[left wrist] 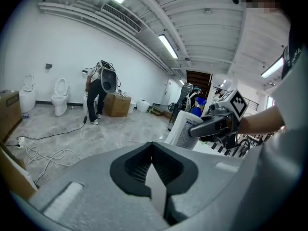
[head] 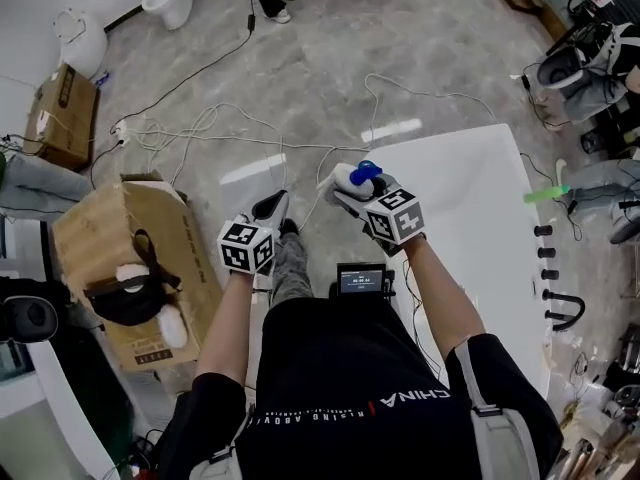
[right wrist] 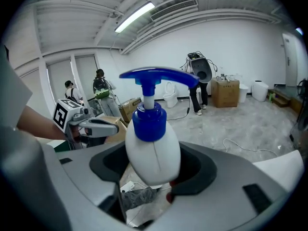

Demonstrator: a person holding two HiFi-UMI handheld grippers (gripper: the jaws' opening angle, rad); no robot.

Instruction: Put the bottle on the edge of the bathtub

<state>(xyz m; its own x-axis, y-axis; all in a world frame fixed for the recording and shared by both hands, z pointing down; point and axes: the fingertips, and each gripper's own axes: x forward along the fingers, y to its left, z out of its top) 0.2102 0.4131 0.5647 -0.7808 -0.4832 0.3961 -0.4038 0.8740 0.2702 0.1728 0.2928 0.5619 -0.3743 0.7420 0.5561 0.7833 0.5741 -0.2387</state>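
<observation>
White bottle (right wrist: 153,153), blue pump (right wrist: 156,76); bathtub (head: 480,228) seemingly white.

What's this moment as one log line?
right tool: gripping white plastic bottle with blue pump | left tool: shut, empty | white bathtub: bottle not yet placed

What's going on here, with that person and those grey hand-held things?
A person holds a gripper in each hand. The right gripper has its jaws clamped on a white pump bottle with a blue top, in the air beside the corner of the white bathtub. The left gripper is empty, jaws together. The bottle isn't on the tub's edge yet.
</observation>
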